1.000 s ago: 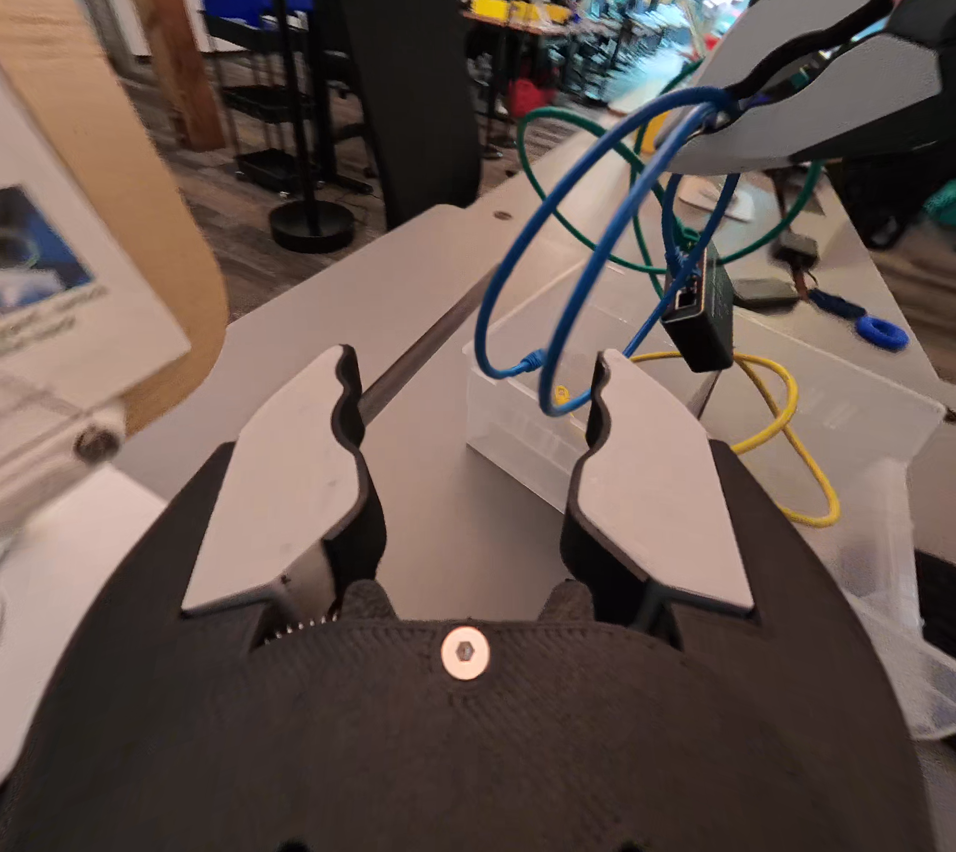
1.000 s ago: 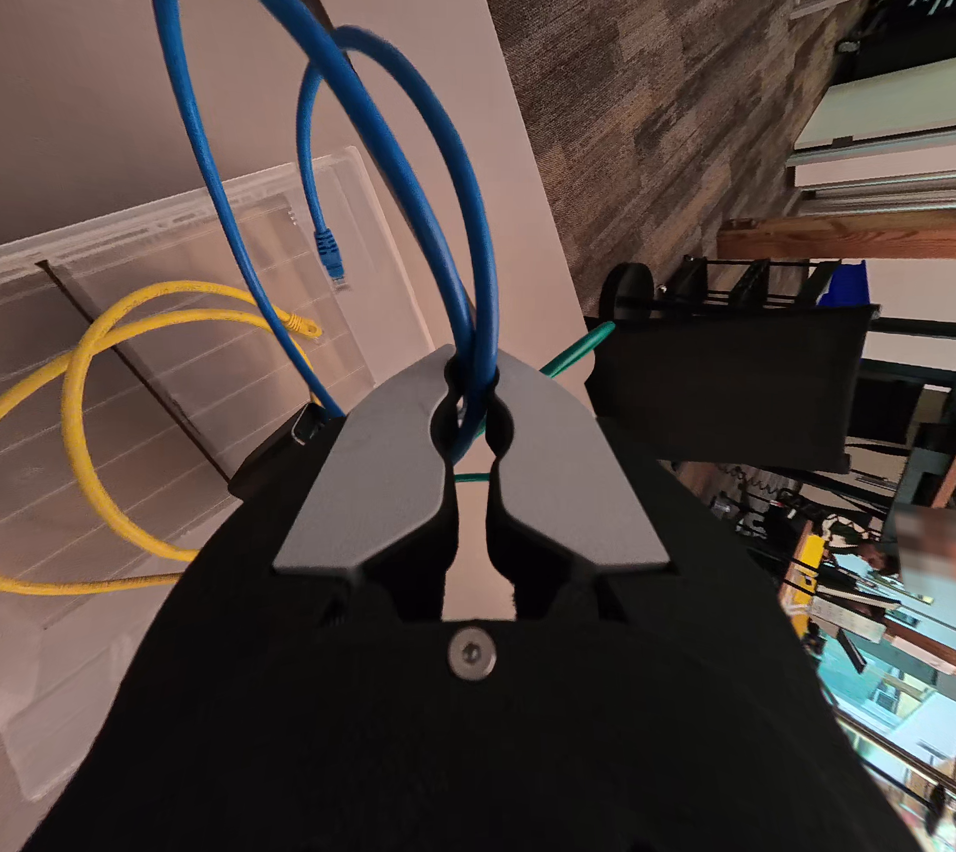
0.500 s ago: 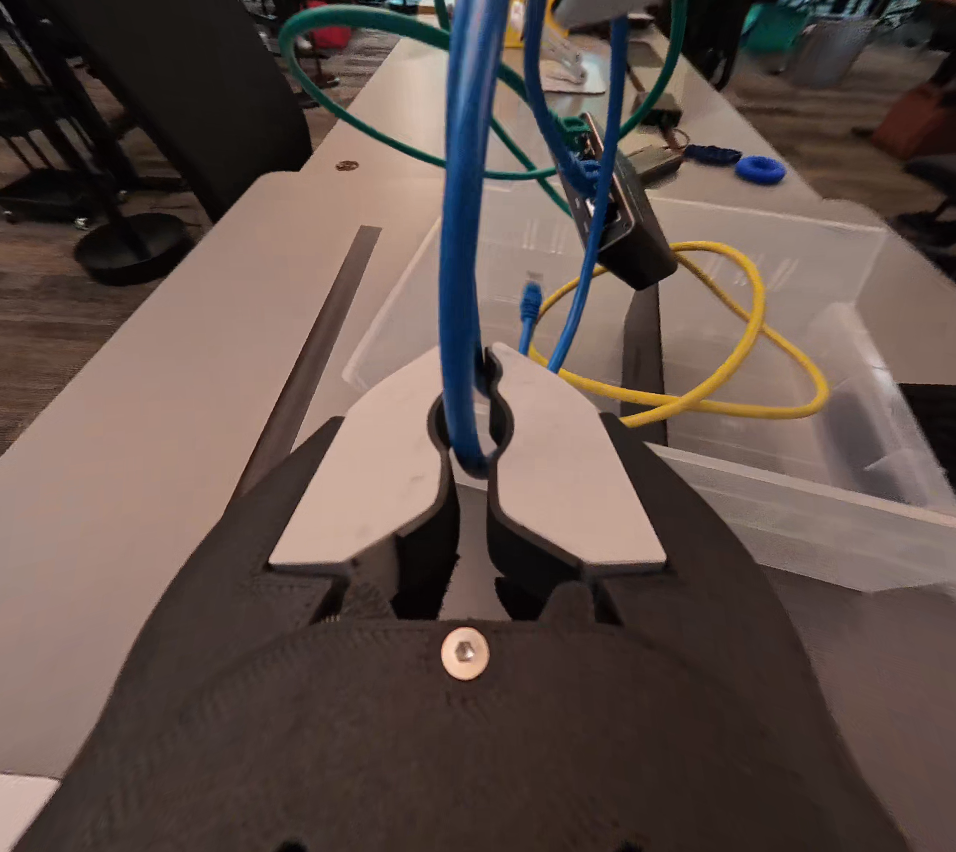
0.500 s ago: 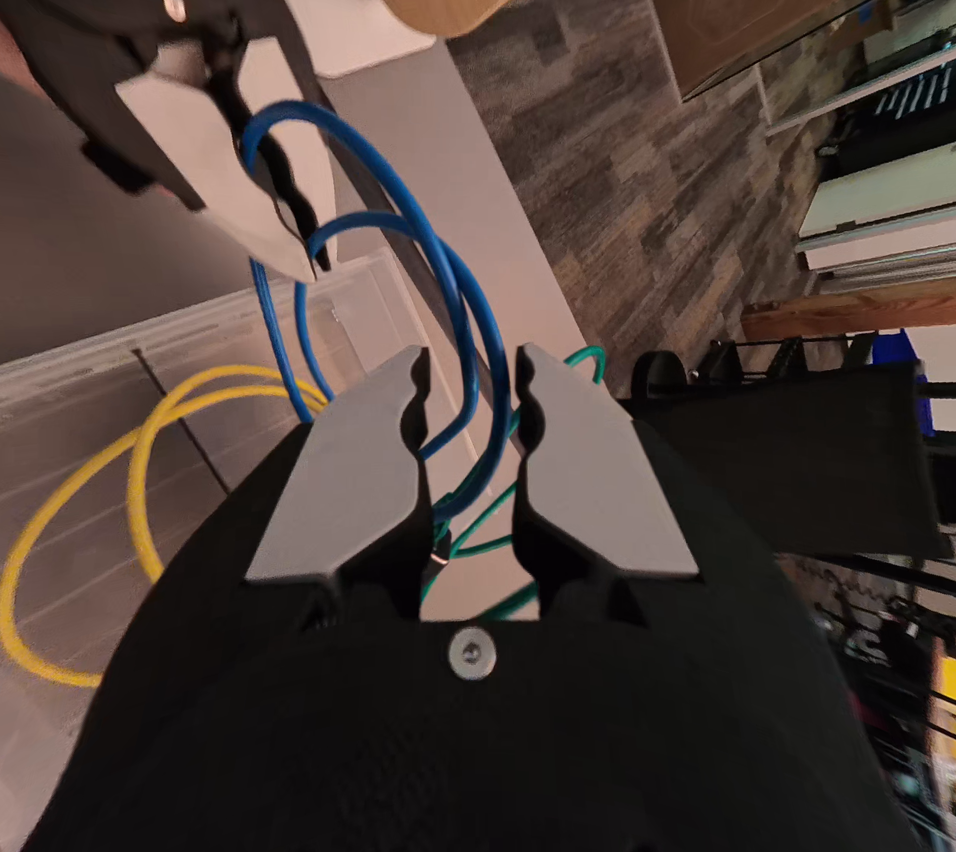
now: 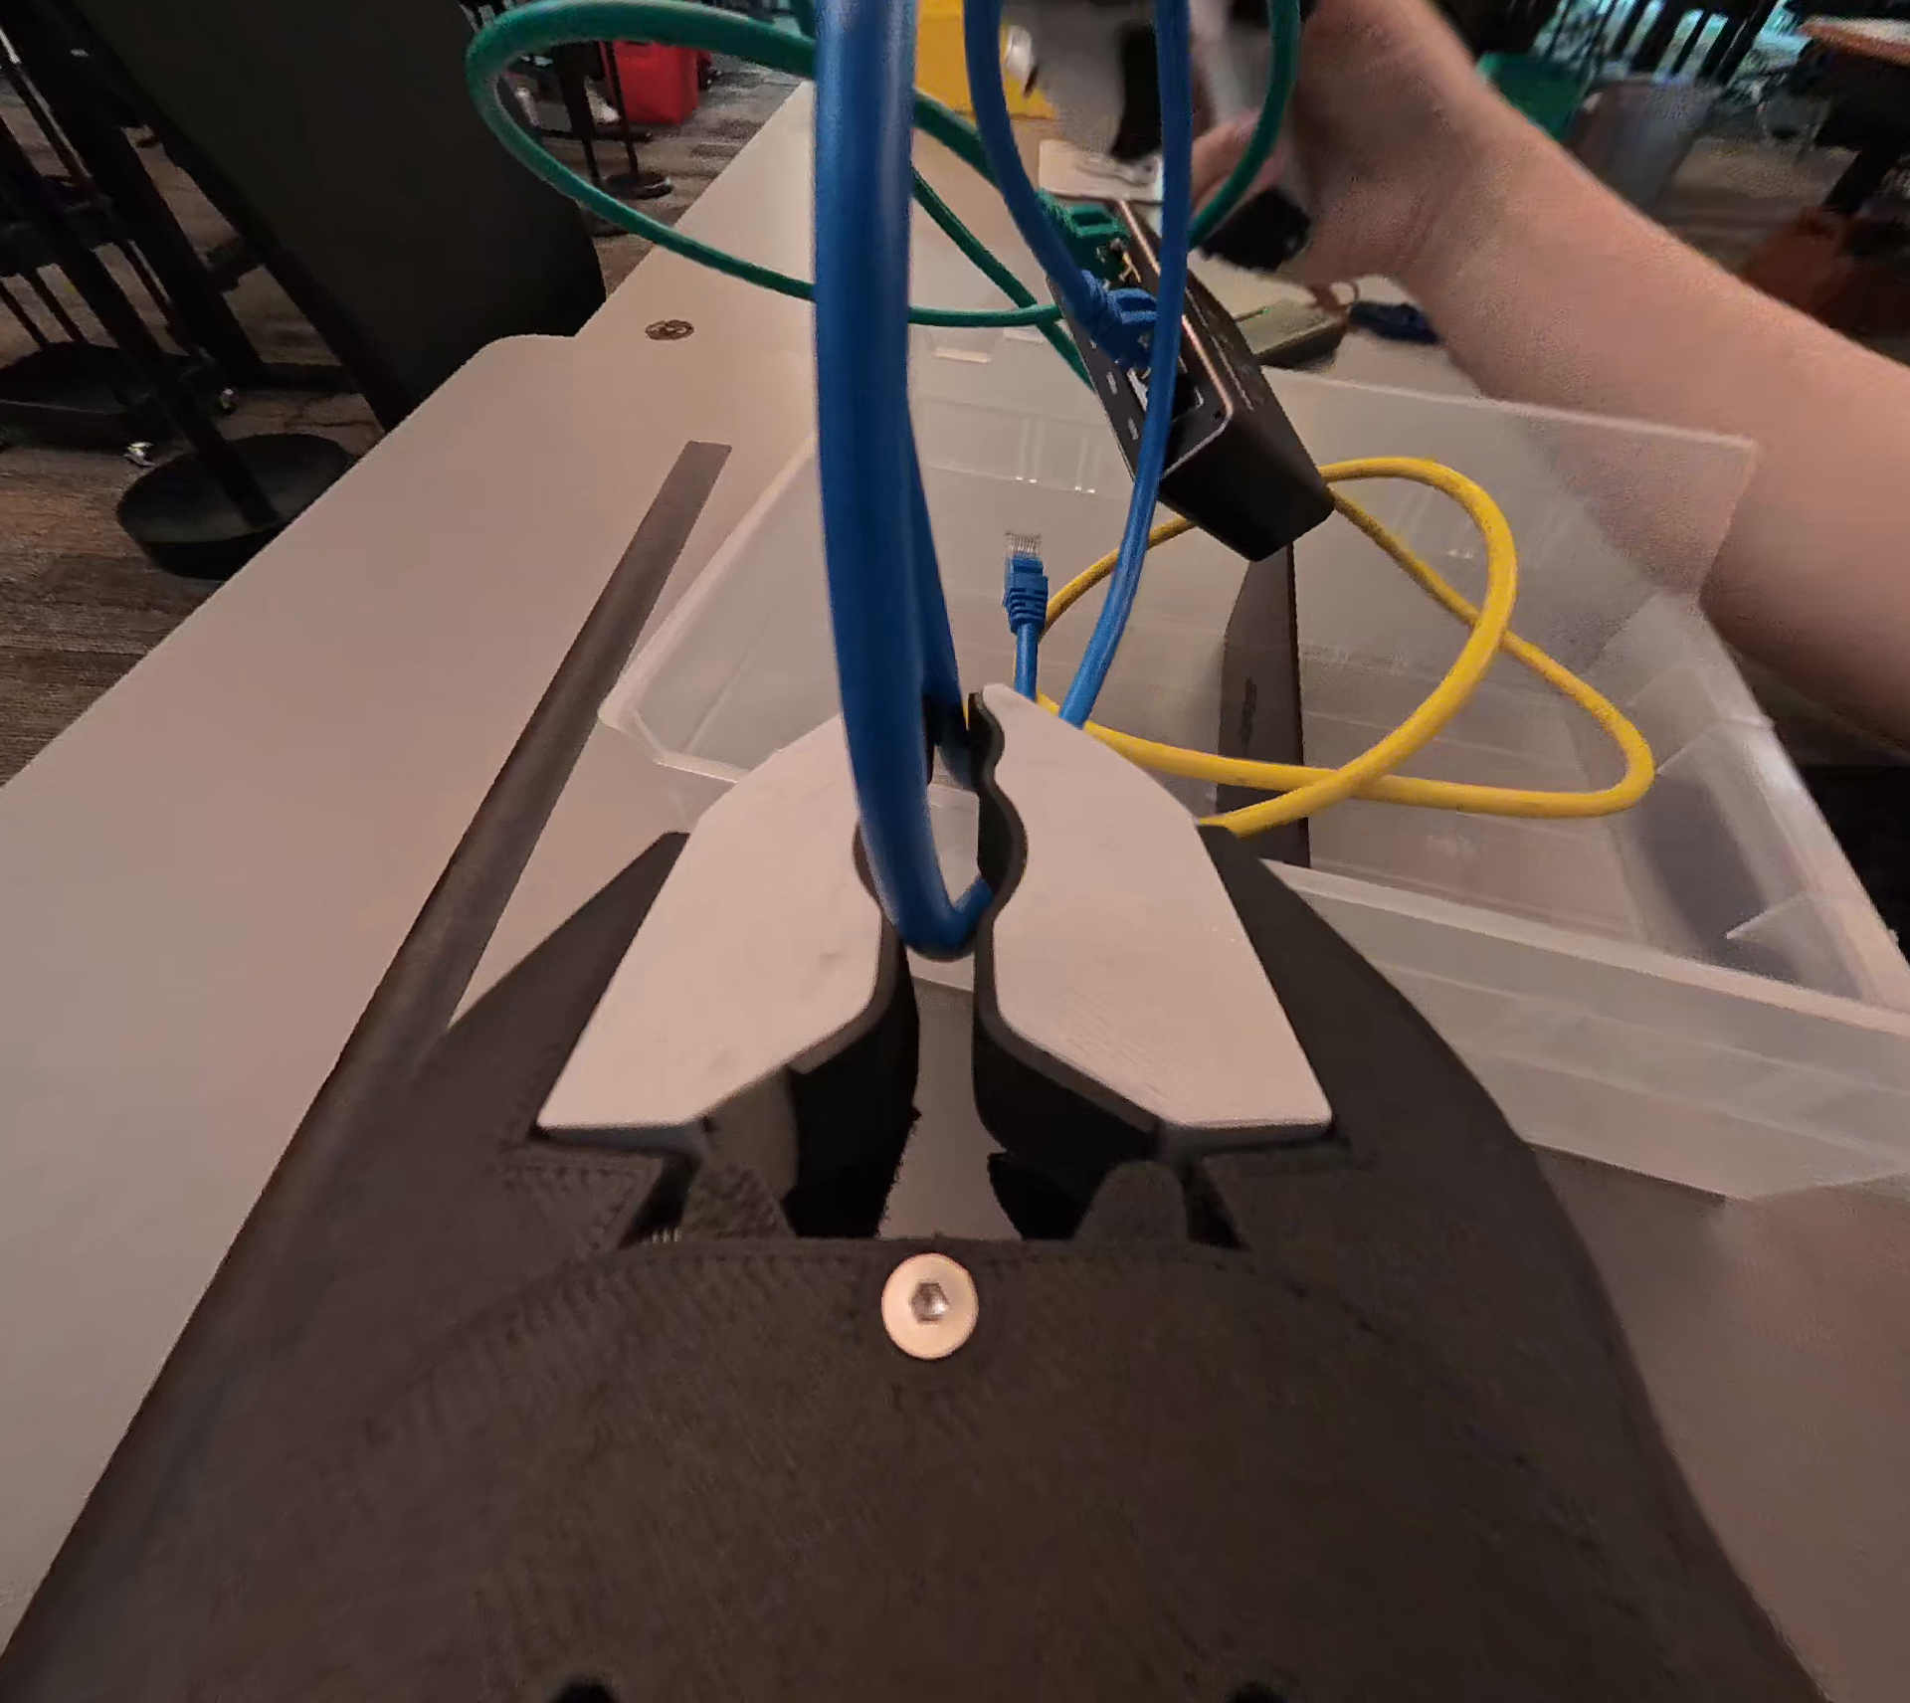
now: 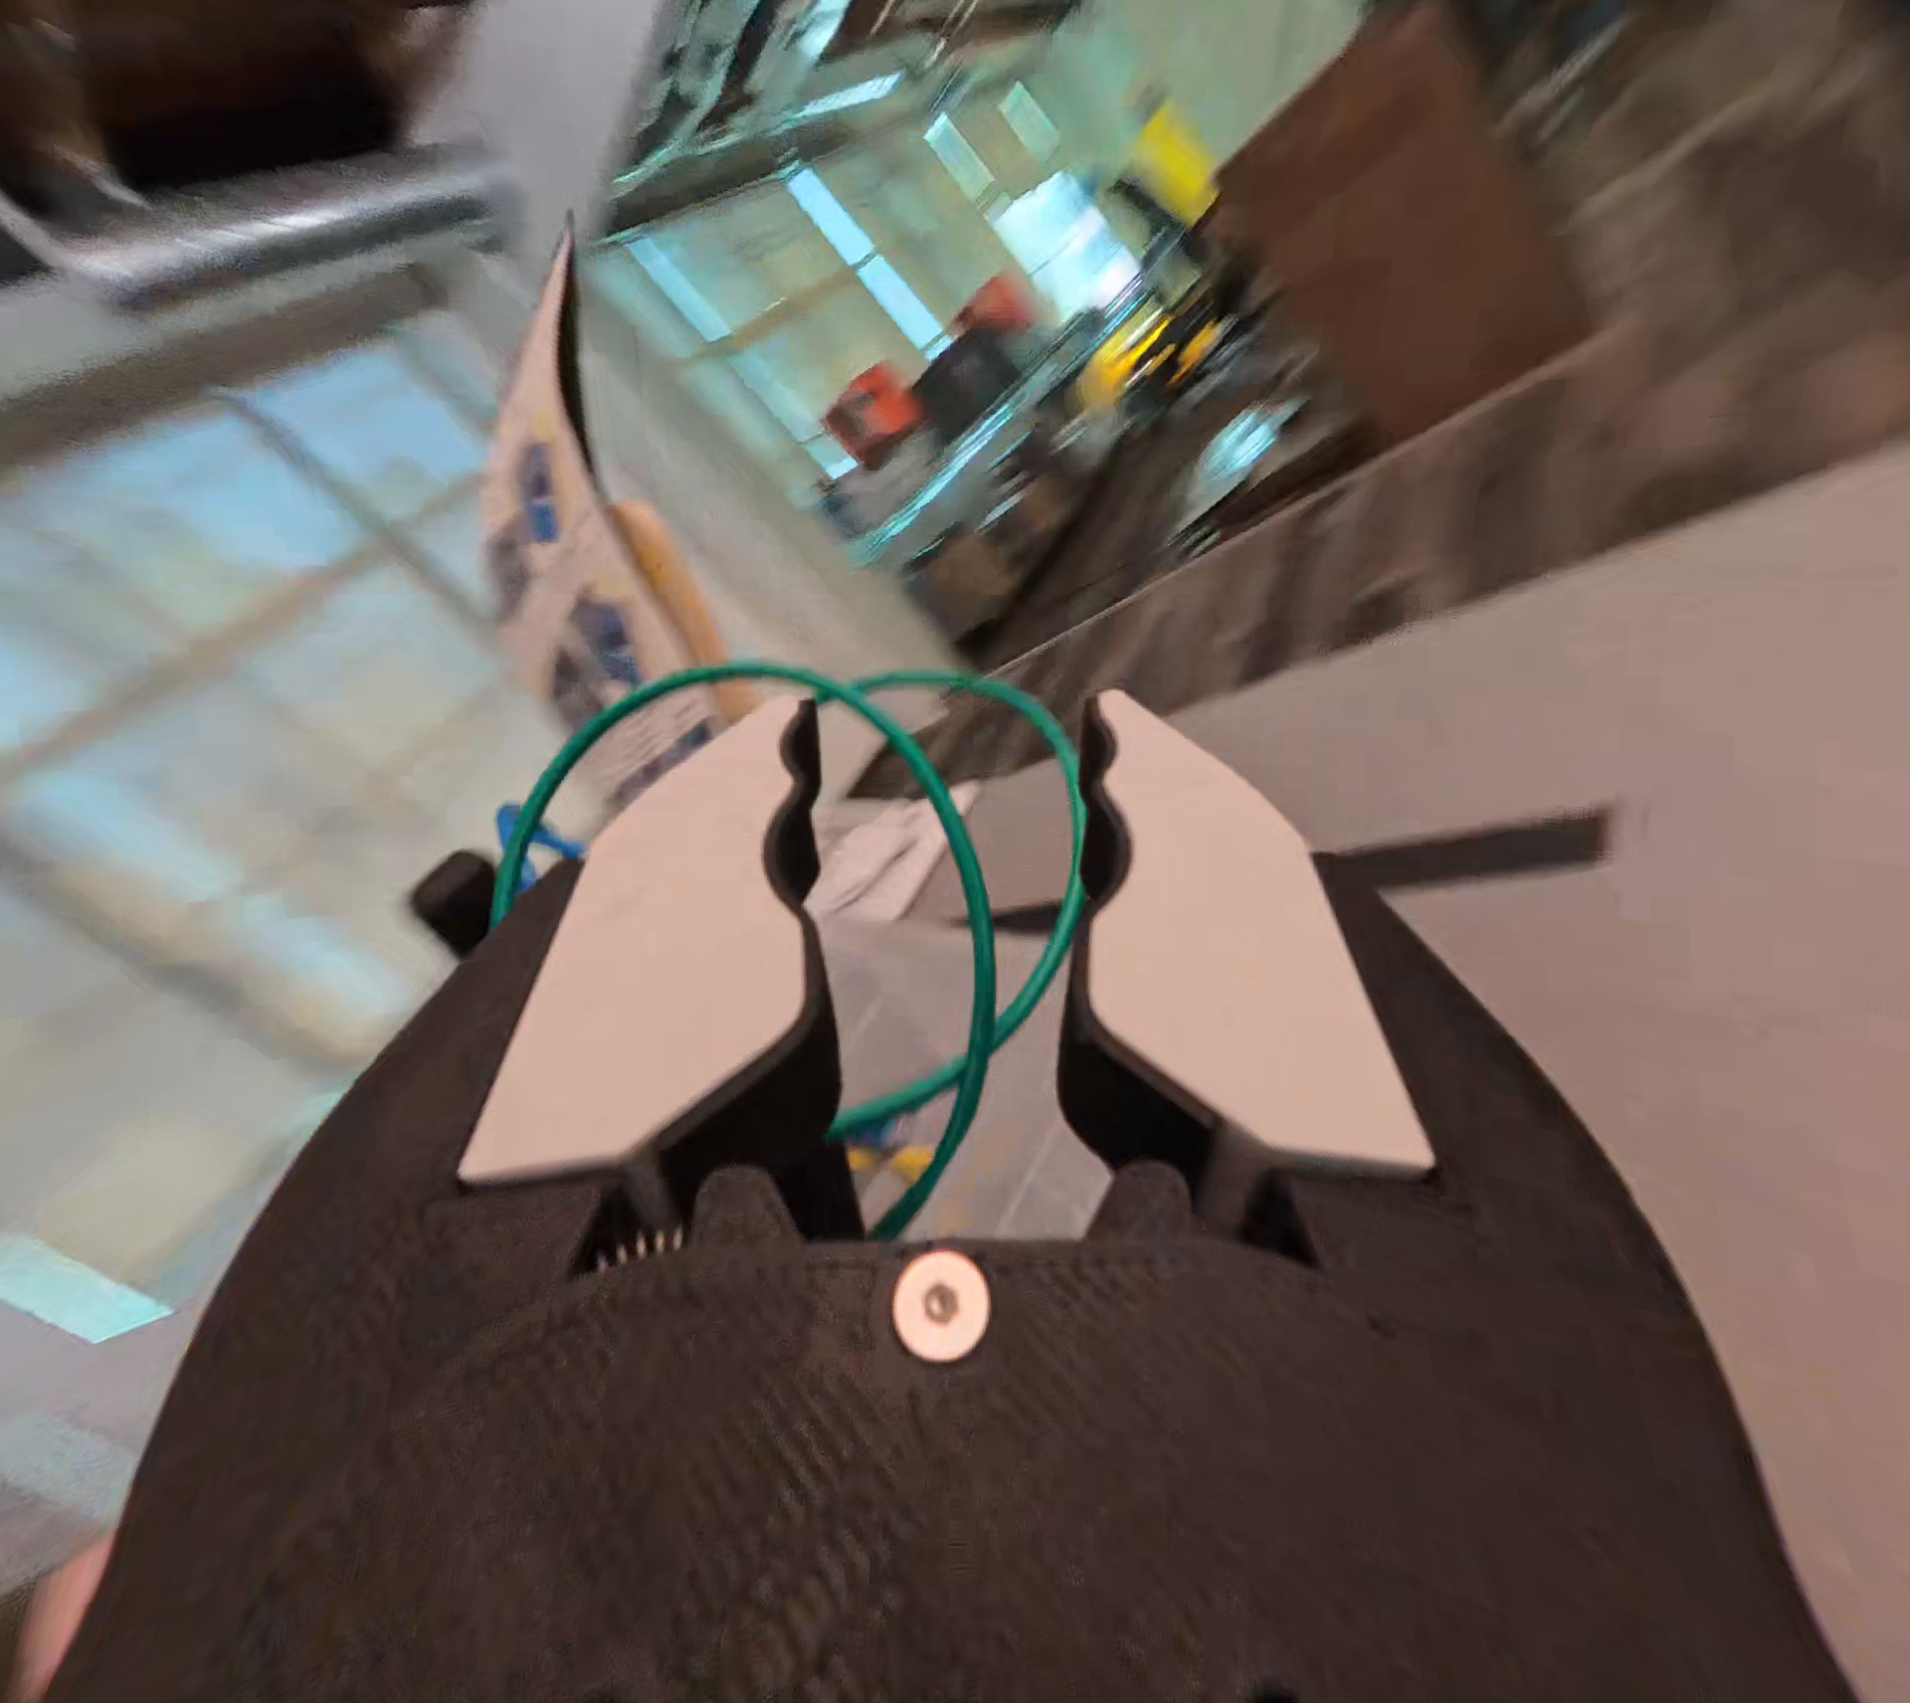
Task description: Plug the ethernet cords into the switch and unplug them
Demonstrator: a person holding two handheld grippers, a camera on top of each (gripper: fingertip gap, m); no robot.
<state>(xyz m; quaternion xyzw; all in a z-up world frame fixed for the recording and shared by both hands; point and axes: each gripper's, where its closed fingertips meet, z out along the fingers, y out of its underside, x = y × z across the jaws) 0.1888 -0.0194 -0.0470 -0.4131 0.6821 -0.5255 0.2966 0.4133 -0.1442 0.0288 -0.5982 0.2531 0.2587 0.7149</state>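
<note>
Right claw [image 6: 946, 811] now off blue cord [image 5: 863, 372]

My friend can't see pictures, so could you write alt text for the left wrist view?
A black-and-grey left tool is shut on a thick blue ethernet cord looping upward. Beyond, a small black switch hangs tilted over a clear plastic bin holding a yellow cord.
</note>
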